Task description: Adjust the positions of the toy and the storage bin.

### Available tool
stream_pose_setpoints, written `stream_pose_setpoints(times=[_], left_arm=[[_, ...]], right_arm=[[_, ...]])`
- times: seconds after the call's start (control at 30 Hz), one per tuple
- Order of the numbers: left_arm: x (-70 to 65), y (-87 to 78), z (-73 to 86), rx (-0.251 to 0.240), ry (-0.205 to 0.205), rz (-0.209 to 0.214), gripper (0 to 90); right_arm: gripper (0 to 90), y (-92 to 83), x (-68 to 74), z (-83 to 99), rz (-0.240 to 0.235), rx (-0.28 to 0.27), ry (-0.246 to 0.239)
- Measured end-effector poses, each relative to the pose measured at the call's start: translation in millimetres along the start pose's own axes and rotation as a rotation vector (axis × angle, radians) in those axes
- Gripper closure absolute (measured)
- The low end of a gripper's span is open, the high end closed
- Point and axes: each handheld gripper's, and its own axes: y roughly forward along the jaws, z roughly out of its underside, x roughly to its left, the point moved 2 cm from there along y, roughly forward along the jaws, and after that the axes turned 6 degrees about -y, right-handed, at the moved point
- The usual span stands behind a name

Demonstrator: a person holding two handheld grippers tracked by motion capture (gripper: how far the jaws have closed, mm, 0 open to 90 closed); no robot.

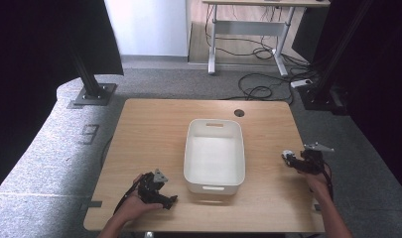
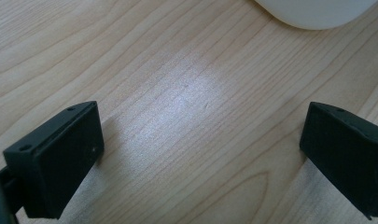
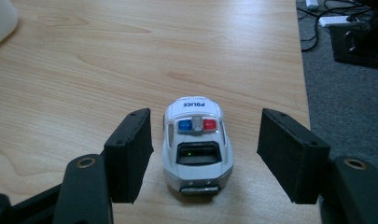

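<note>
A small white toy police car (image 3: 197, 142) with a red and blue light bar rests on the wooden table (image 3: 130, 60) near its right edge. My right gripper (image 3: 205, 156) is open around it, one jaw on each side with a gap to the car. From above, the car (image 1: 288, 155) shows just left of the right gripper (image 1: 300, 162). My left gripper (image 2: 200, 149) is open over bare wood, nothing between its jaws. In the high view the left gripper (image 1: 165, 197) rests near the table's front left, beside the white bin (image 1: 214, 184).
The white plastic bin (image 2: 312, 11) with cut-out handles stands in the table's middle, nothing inside. A round cable hole (image 1: 239, 112) lies behind it. The table's right edge (image 3: 302, 70) drops to grey carpet with cables. Black frame posts (image 1: 92, 84) stand behind the table.
</note>
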Motion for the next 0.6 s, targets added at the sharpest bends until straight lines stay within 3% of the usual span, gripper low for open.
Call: stream_pose_setpoints(times=[0.33, 0.6], left_arm=[[-0.2, -0.1, 0.1, 0.000, -0.002, -0.002, 0.0], [-0.3, -0.2, 0.5, -0.003, -0.004, -0.002, 0.0]], right_arm=[[35.1, 7.6, -5.5, -3.6, 0.007, 0.003, 0.016], [35.8, 18.3, -3.0, -2.7, 0.005, 0.035, -0.007]])
